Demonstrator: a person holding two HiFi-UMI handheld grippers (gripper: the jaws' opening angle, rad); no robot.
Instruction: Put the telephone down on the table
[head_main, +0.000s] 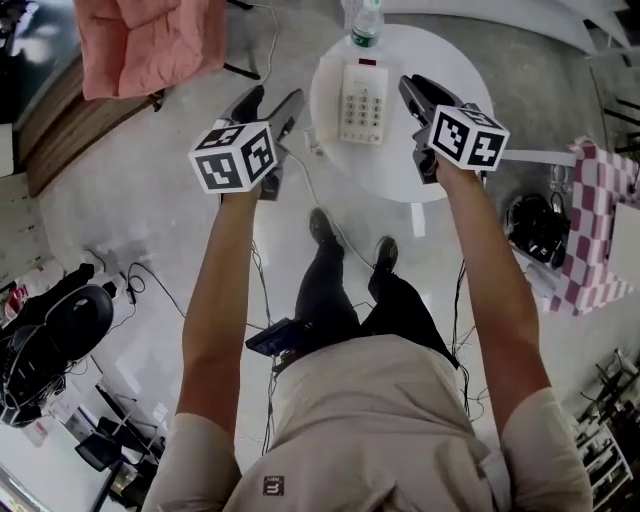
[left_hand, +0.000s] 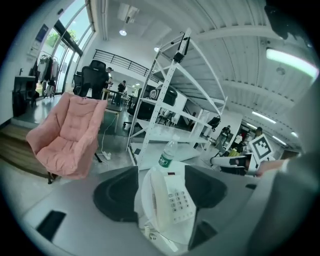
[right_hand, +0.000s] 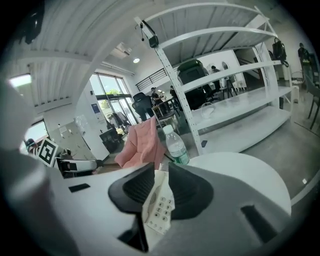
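The person wears a beige short-sleeved shirt (head_main: 370, 420), dark trousers (head_main: 330, 300), dark shoes (head_main: 322, 228). The grey left gripper (head_main: 270, 100) and right gripper (head_main: 425, 92) each bear a cube (head_main: 235, 155) of black-and-white square markers.

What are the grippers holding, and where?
Nothing. The white push-button telephone lies on the round white table; the left gripper and right gripper are both empty.

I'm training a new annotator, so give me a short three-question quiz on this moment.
1. True or false: the telephone lies on the round white table.
2. What stands on the table just beyond the telephone's top end? A) water bottle B) mug C) lamp
3. Short answer: which holds the telephone, the left gripper or the right gripper?
Key: 1 true; 2 A; 3 neither, both have their jaws apart with nothing between them.
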